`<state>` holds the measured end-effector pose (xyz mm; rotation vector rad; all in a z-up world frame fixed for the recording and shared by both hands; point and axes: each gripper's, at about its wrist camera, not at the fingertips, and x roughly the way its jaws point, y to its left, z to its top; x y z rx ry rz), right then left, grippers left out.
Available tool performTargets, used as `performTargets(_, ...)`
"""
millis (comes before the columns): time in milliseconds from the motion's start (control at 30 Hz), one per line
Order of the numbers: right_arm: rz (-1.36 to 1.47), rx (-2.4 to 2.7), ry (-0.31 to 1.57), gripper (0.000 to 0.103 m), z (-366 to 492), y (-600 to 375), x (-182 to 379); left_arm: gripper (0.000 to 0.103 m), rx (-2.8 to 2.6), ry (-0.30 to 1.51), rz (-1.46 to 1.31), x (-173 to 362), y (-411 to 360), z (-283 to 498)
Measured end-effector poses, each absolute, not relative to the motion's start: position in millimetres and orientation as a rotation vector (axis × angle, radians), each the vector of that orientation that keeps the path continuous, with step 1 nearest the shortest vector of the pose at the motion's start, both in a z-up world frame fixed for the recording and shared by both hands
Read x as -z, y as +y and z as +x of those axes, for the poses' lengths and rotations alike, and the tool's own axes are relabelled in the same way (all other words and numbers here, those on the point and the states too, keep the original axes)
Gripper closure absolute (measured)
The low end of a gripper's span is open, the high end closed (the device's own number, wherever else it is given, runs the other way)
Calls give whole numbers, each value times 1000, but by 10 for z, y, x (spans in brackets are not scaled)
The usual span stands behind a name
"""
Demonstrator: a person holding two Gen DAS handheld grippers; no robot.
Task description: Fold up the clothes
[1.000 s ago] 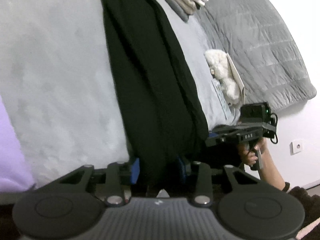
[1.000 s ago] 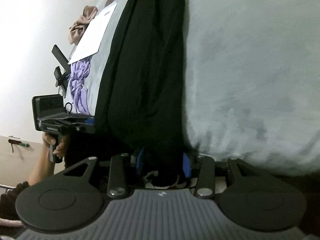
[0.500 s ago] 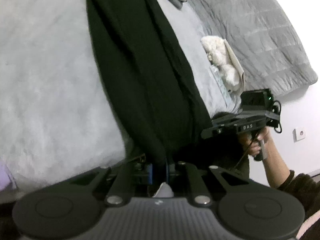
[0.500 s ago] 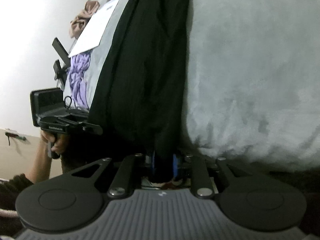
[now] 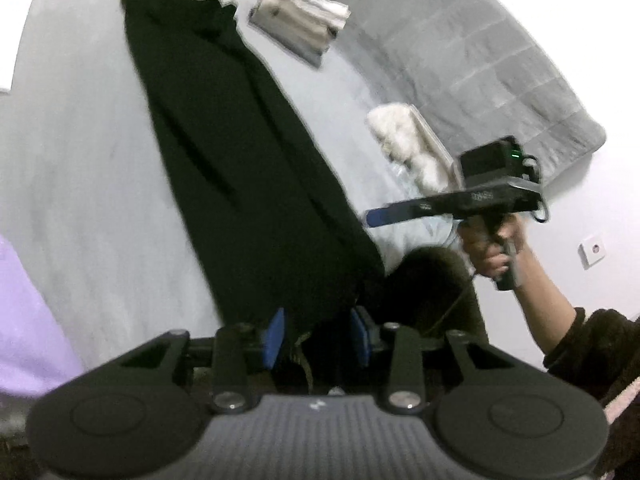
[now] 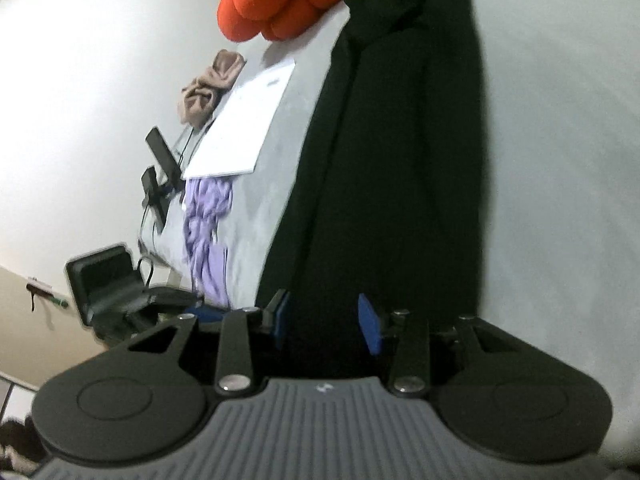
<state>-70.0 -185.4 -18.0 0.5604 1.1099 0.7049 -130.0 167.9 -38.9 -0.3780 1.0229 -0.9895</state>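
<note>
A long black garment (image 5: 240, 152) is laid lengthwise on the grey bed (image 5: 80, 168), its near end hanging over the edge. The left claw (image 5: 316, 336) is being opened, the cloth lying between its blue pads without being pressed. The right claw (image 6: 328, 322) is likewise being opened, released around the garment's near end.

No legible text found. The black right gripper (image 5: 374, 216) carries small pale lettering on its side rail, too blurred to read. No other markings are readable.
</note>
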Motion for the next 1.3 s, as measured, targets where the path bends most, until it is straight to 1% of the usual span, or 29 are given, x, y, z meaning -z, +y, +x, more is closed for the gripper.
performTargets(133,592,-680,1103,62,-281,-1525,335,67,916,905,-415,432,1645,-1097)
performTargets(300,612,-624,1090,63,90,-1262,481,68,833,860,-401,556,1507,-813)
performTargets(367,620,-604,1081,65,204,-1187,526,68,811,845,-409,597,1514,-733)
performTargets(467,641,-588,1066,71,307,-1116,597,69,786,840,-442,684,1518,-652)
performTargets(500,642,-582,1057,76,322,-1091,619,69,786,845,-445,717,1516,-640)
performTargets(533,642,-578,1048,87,336,-1065,641,69,788,853,-445,752,1514,-634)
performTargets(567,620,-565,1033,96,330,-1042,638,69,791,861,-446,786,1512,-628)
performTargets(600,595,-551,1018,101,323,-1019,634,70,796,861,-434,797,1505,-632)
performTargets(733,551,-499,925,101,195,-1134,560,70,813,866,-401,807,1511,-647)
performTargets(767,553,-494,930,101,196,-1162,582,73,817,869,-396,809,1517,-648)
performTargets(867,551,-495,947,100,201,-1215,616,74,819,886,-391,788,1512,-599)
performTargets(900,545,-507,950,94,207,-1208,598,74,817,884,-385,767,1504,-581)
performTargets(933,545,-516,951,90,218,-1201,576,74,815,880,-377,743,1494,-563)
performTargets(967,548,-517,950,89,256,-1195,562,74,815,873,-369,720,1479,-541)
performTargets(1133,572,-498,938,88,520,-1163,523,74,798,848,-323,610,1338,-326)
performTargets(1300,624,-464,927,88,857,-1151,576,74,770,806,-358,548,1280,18)
